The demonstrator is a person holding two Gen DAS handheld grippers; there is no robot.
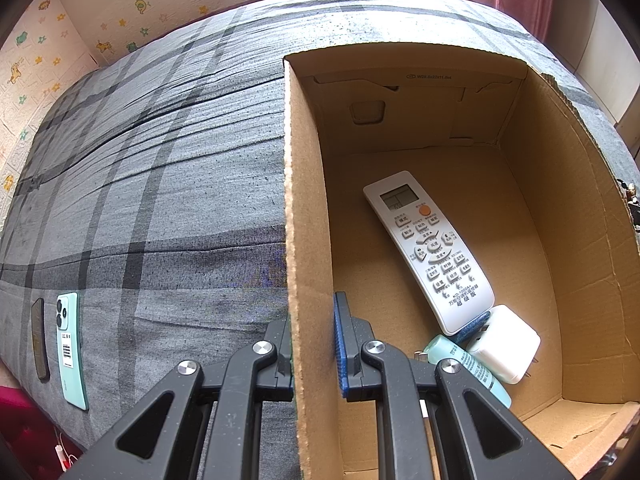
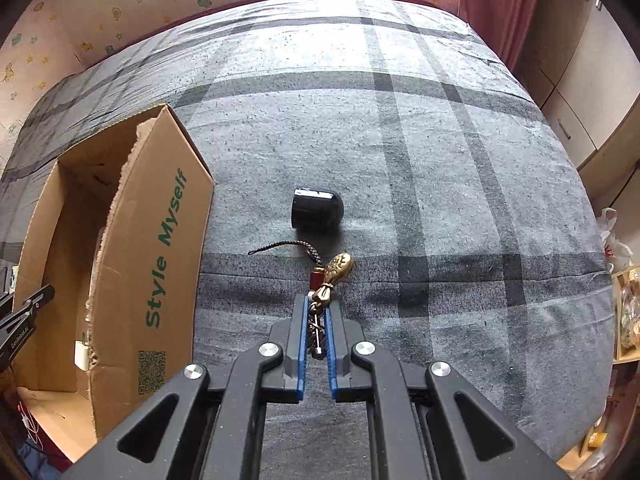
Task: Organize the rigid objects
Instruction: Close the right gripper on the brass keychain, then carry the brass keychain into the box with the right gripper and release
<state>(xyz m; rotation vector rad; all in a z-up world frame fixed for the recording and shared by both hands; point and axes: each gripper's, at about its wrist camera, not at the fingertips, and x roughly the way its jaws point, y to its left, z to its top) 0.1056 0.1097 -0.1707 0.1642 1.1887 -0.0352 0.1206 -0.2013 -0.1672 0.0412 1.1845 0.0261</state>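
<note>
Right wrist: we have the keychain charm (image 2: pixel 329 280) clenched in the right gripper (image 2: pixel 317 316), just right of the cardboard box (image 2: pixel 168 240), likely headed in. Left gripper (image 1: pixel 314 340) clamps the box wall, steadying it. Inside: remote (image 1: pixel 428 252), charger (image 1: pixel 504 344), 1 tube (image 1: pixel 464 364).

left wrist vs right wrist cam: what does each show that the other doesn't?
Left wrist only: the box floor with a white remote, a white charger plug and a pale green tube; on the bedspread, a mint phone beside a dark phone; the left gripper shut on the box's side wall.

Right wrist only: the right gripper shut on a brass keychain charm, and a black cylinder lying beyond it.

Both: the cardboard box and the grey plaid bedspread.
</note>
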